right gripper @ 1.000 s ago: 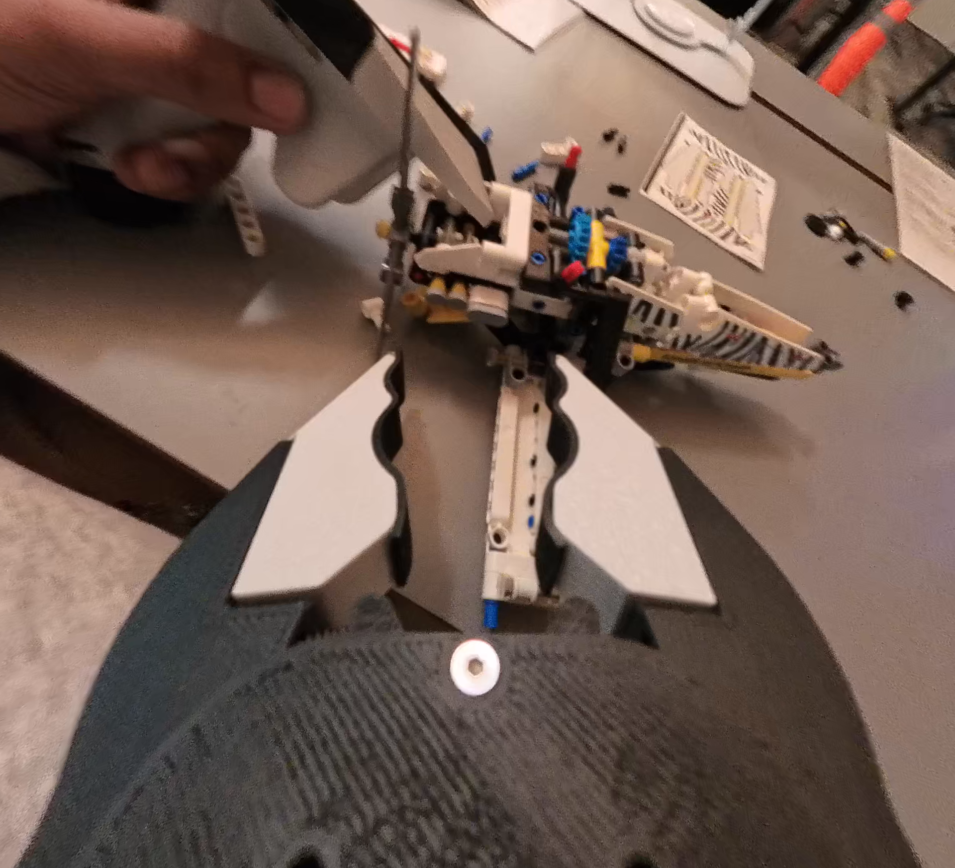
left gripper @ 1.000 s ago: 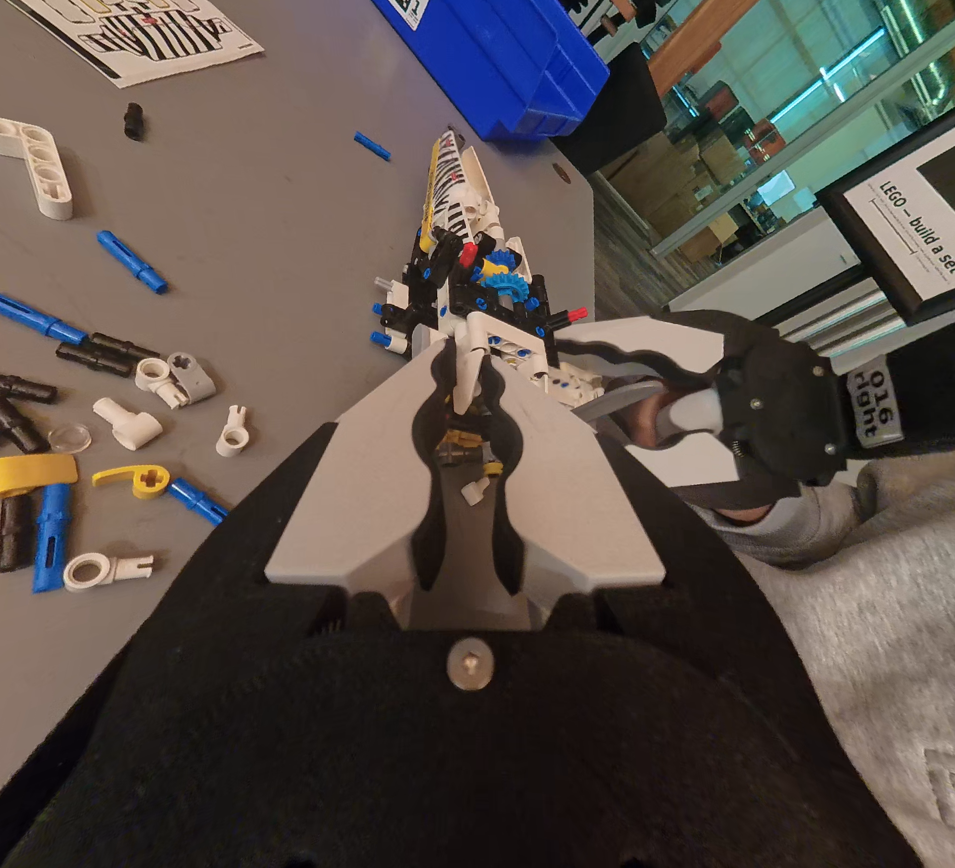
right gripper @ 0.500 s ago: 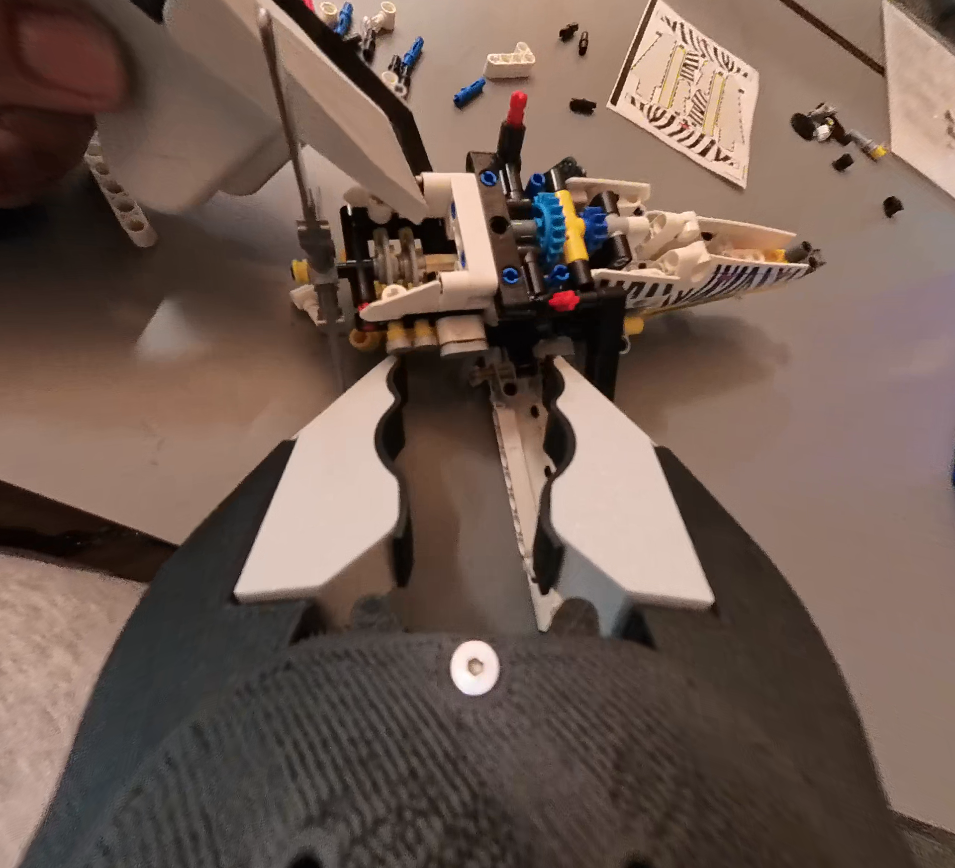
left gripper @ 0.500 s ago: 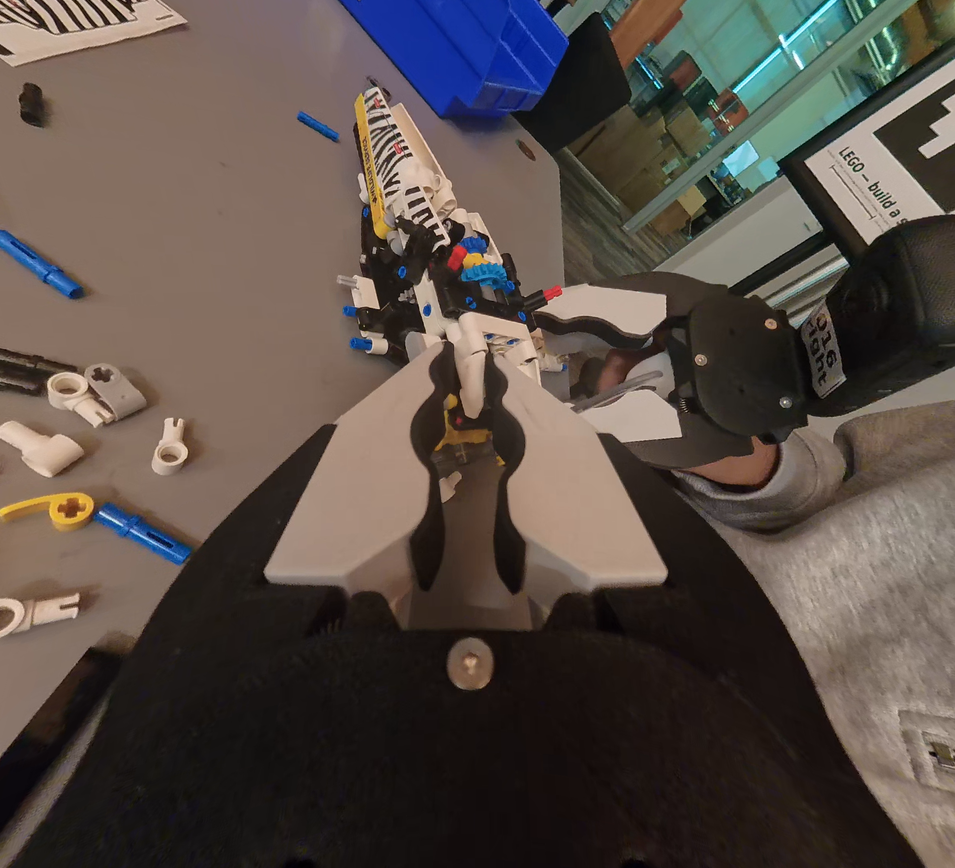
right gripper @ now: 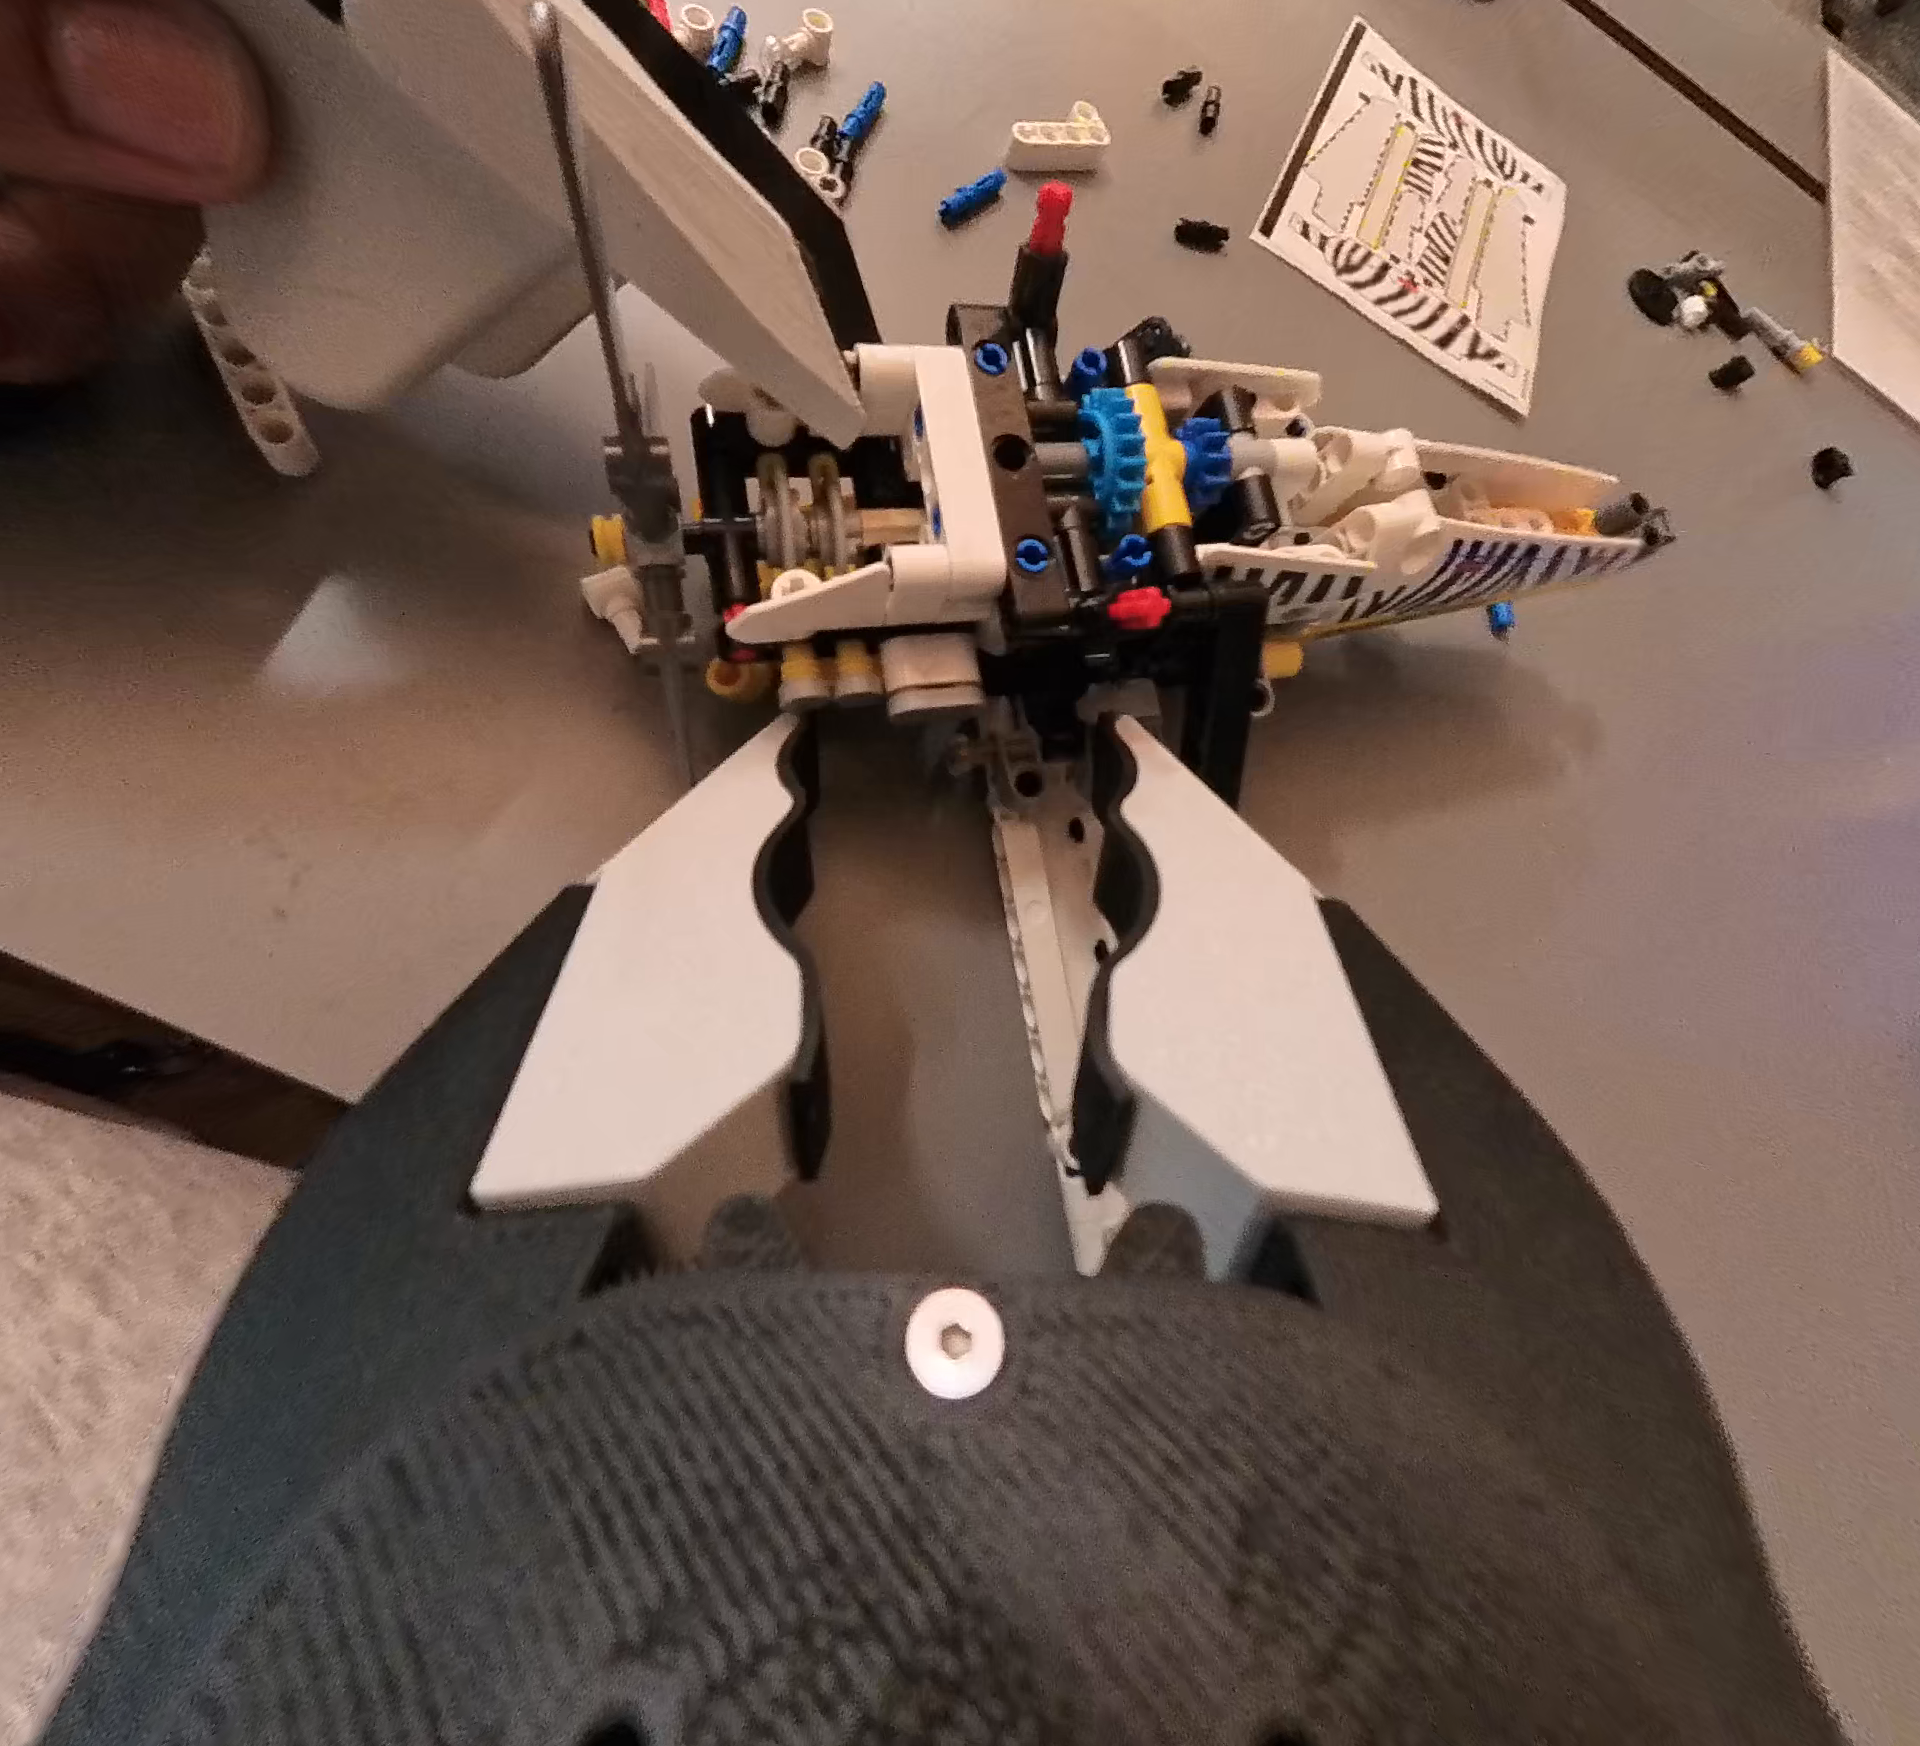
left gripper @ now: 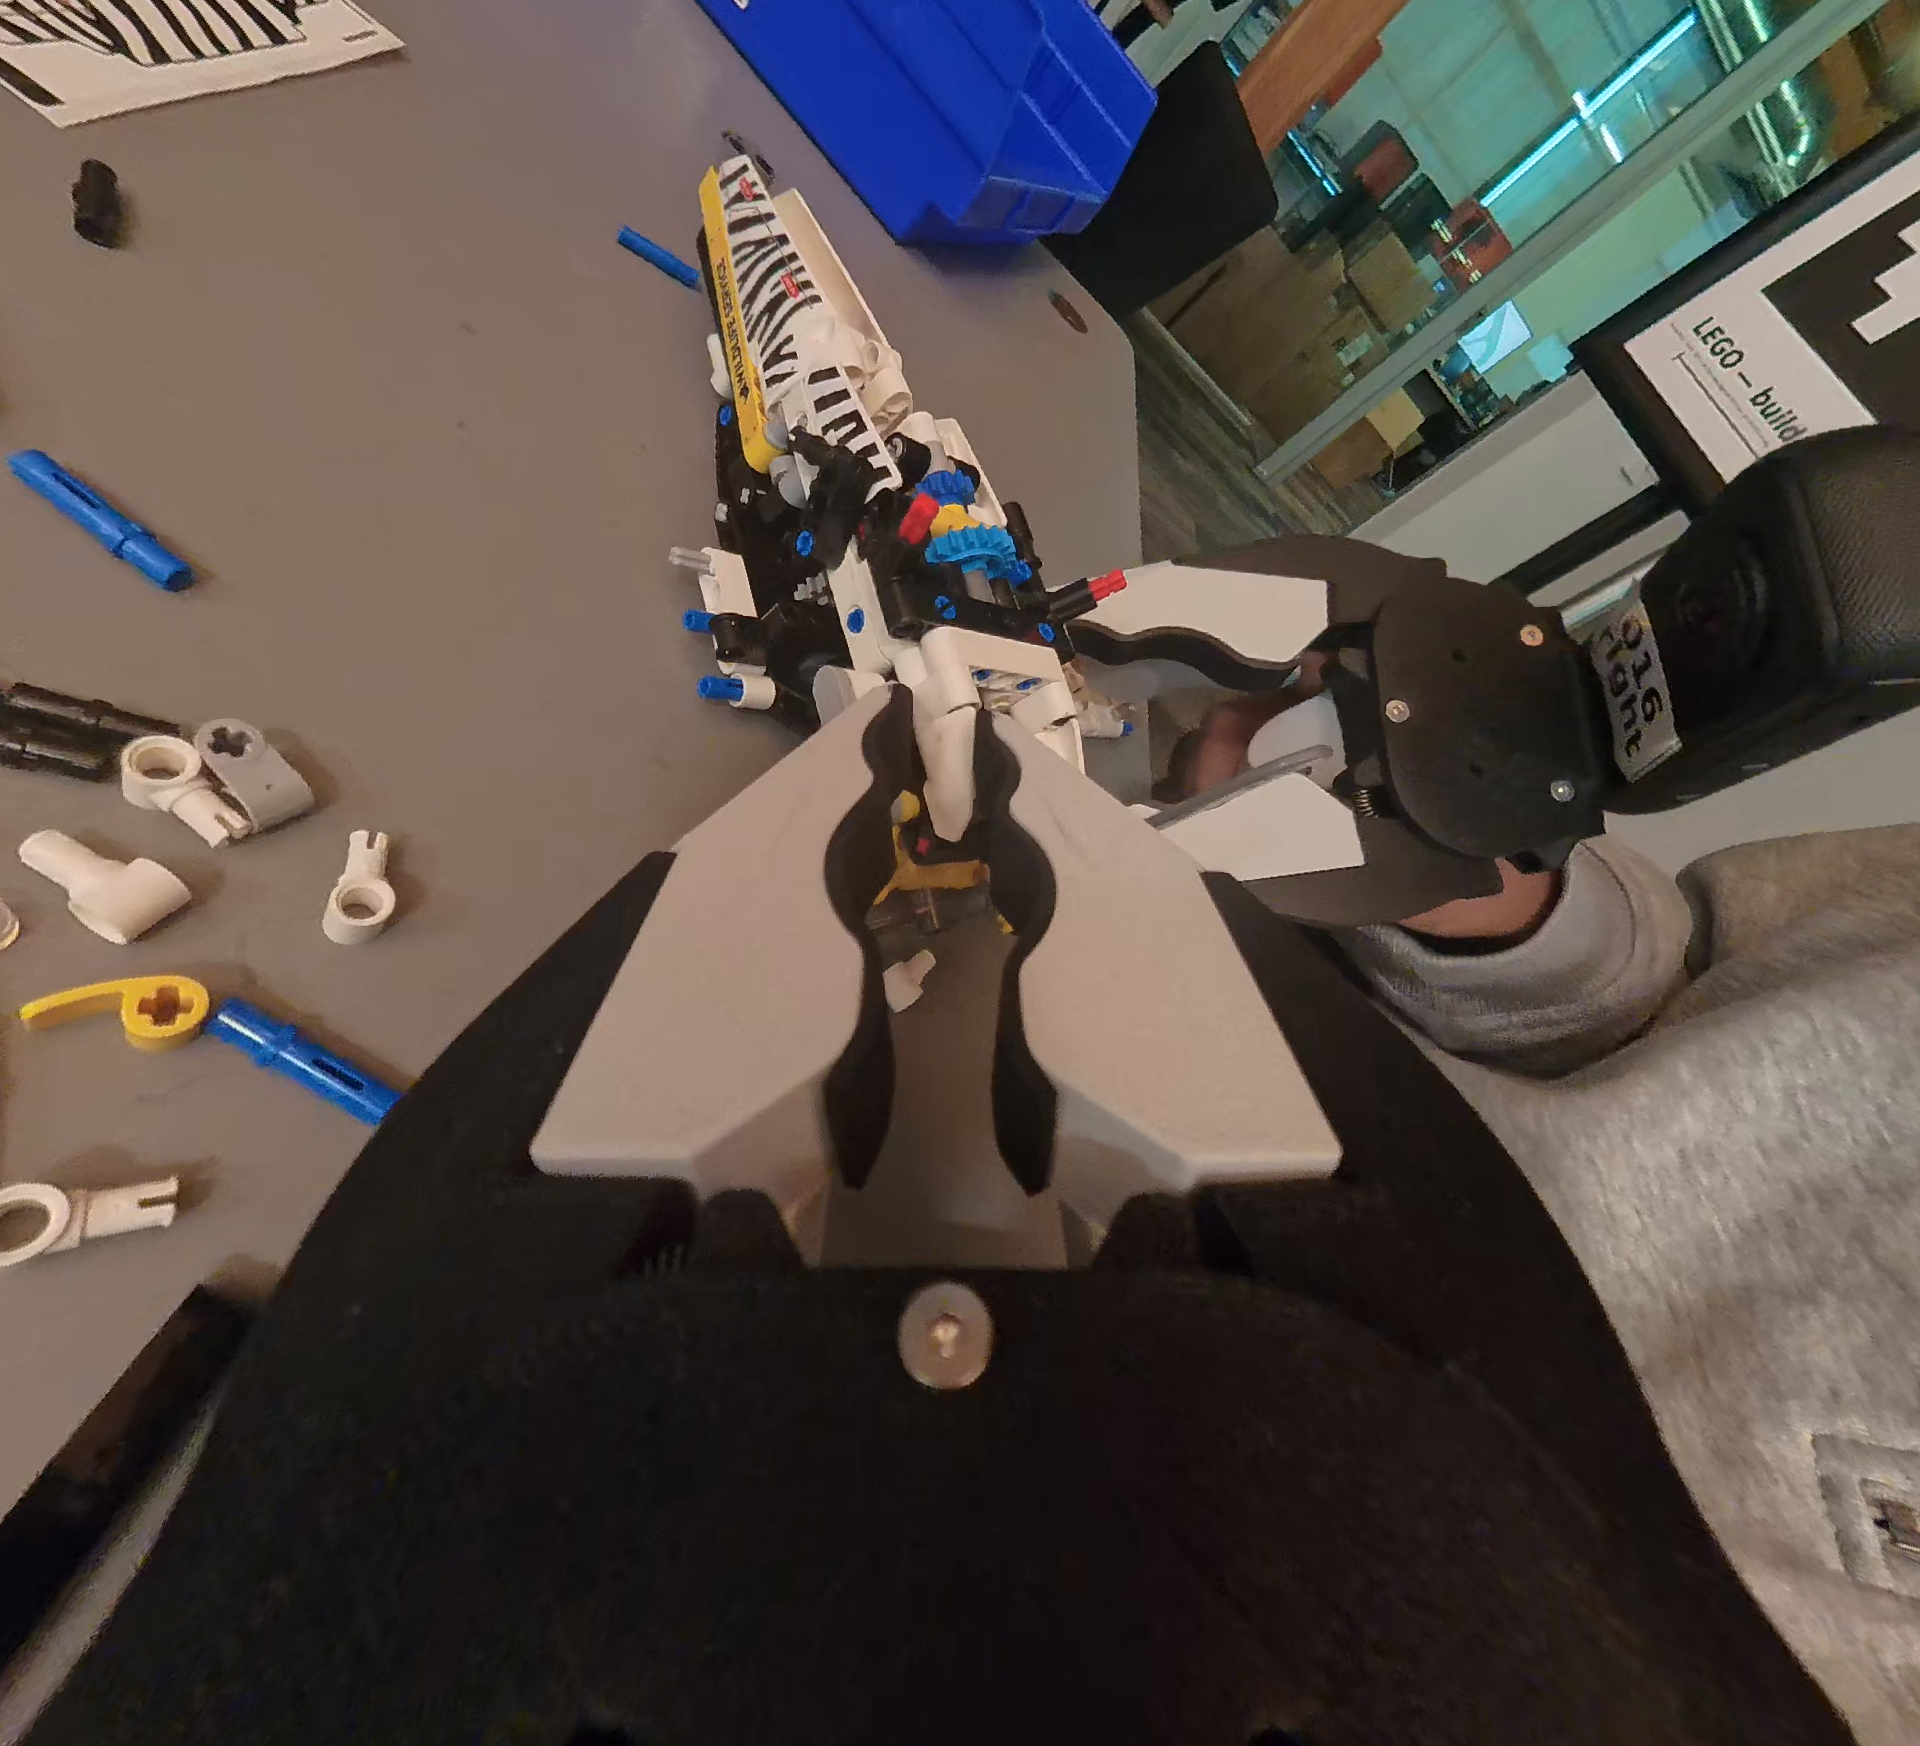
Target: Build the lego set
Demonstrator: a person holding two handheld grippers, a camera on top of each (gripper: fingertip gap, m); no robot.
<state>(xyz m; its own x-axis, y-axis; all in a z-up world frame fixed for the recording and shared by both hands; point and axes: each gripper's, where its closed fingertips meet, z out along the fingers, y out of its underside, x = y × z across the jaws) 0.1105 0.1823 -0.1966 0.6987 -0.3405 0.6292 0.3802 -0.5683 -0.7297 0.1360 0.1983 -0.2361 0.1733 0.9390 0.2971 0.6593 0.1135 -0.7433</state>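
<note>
The lego model (left gripper: 831, 501), a white, black and yellow body with zebra-striped panels and blue gears, rests on the grey table (left gripper: 416, 346). My left gripper (left gripper: 945, 720) is shut on a white frame piece at the model's near end. The model also shows in the right wrist view (right gripper: 1039, 501), with the left gripper's finger (right gripper: 675, 190) pinching its white frame. My right gripper (right gripper: 956, 740) is open at the model's side. A long white panel (right gripper: 1029, 948) reaches from the model back between its fingers, against the right one. The right gripper also shows in the left wrist view (left gripper: 1148, 709).
Loose blue pins (left gripper: 104, 522), a yellow piece (left gripper: 135, 1010) and white connectors (left gripper: 358, 896) lie left of the model. A blue bin (left gripper: 883, 13) stands behind it. A zebra sticker sheet (right gripper: 1413, 210) lies at the back. The table edge (right gripper: 208, 1021) runs close by. Left tips to right tips: about 5 cm.
The model has turned in my left gripper, so its gear side now faces the right wrist camera. My right gripper has stayed open around the white panel. My left gripper has stayed shut.
</note>
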